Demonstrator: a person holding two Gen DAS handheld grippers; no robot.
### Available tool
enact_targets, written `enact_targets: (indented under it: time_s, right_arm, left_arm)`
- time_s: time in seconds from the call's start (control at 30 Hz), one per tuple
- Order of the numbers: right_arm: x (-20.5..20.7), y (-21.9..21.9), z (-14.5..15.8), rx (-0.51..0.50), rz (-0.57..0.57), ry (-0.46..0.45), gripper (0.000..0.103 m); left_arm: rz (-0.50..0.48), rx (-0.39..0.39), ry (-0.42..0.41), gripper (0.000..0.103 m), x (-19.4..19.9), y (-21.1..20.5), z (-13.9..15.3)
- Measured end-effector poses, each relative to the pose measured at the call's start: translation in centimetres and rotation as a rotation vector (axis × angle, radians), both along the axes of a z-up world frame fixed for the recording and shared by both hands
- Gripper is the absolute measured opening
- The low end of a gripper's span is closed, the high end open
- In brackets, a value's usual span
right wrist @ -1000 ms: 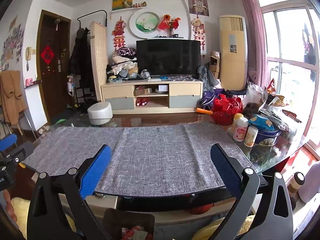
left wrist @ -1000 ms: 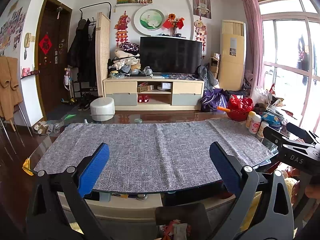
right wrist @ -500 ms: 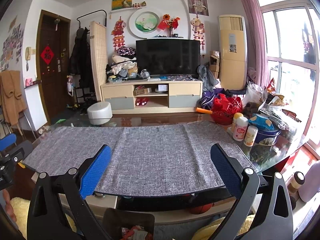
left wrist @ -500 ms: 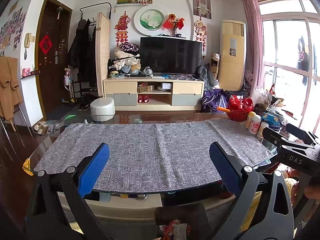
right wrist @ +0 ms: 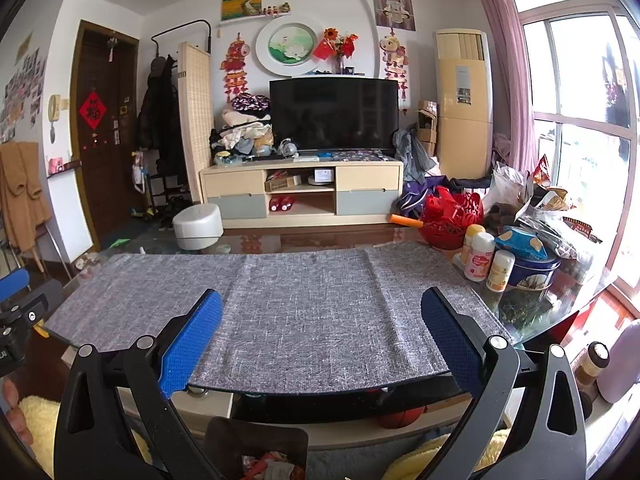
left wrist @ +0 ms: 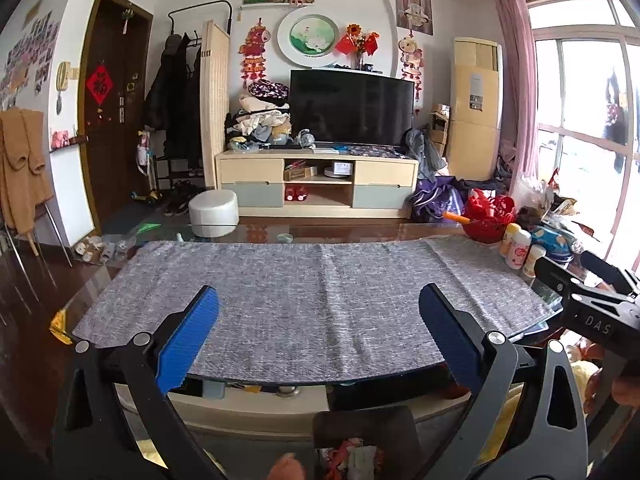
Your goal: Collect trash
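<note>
My left gripper (left wrist: 318,300) is open and empty, held above the near edge of a glass table covered by a grey cloth (left wrist: 304,292). My right gripper (right wrist: 320,304) is open and empty over the same cloth (right wrist: 304,312). A dark brown bin (left wrist: 362,436) with crumpled red and white trash inside stands on the floor below the table's near edge; it also shows in the right wrist view (right wrist: 260,452). The right gripper's body (left wrist: 592,304) shows at the right of the left wrist view. No trash lies on the cloth.
At the table's right end stand a red basket (right wrist: 452,220), small bottles (right wrist: 480,256), a blue tin (right wrist: 528,268) and snack bags (right wrist: 556,216). A white round stool (left wrist: 214,212) and TV cabinet (left wrist: 316,184) stand beyond the table. A basketball (right wrist: 402,416) lies under it.
</note>
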State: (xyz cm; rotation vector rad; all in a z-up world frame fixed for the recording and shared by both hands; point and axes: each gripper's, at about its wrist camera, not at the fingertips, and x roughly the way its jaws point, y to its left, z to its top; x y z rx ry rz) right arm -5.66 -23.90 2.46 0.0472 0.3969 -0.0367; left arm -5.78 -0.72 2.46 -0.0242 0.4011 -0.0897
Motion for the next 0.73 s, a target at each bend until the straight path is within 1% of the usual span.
enact_targets:
  time_s: [0.1,0.27,0.53,0.73]
  right_arm:
    - [0.09,-0.07,-0.21,0.004,-0.003,0.007,0.1]
    - [0.14,-0.22,-0.42,0.009,-0.006,0.013,0.1]
    - [0.23,-0.27,-0.42,0.015,-0.005,0.017,0.1]
    - [0.21,-0.19,-0.49,0.018,-0.005,0.018,0.1]
  left_arm:
    - [-0.025,-0.036,-0.006,0.095,-0.07,0.28,-0.11]
    - [-0.017,-0.011,-0.023,0.095,-0.23,0.05,-0.27]
    - [0.003,0.006,-0.006,0.095,0.05,0.0,-0.24]
    - [-0.022,-0.019,0.01,0.095,0.21,0.16,-0.43]
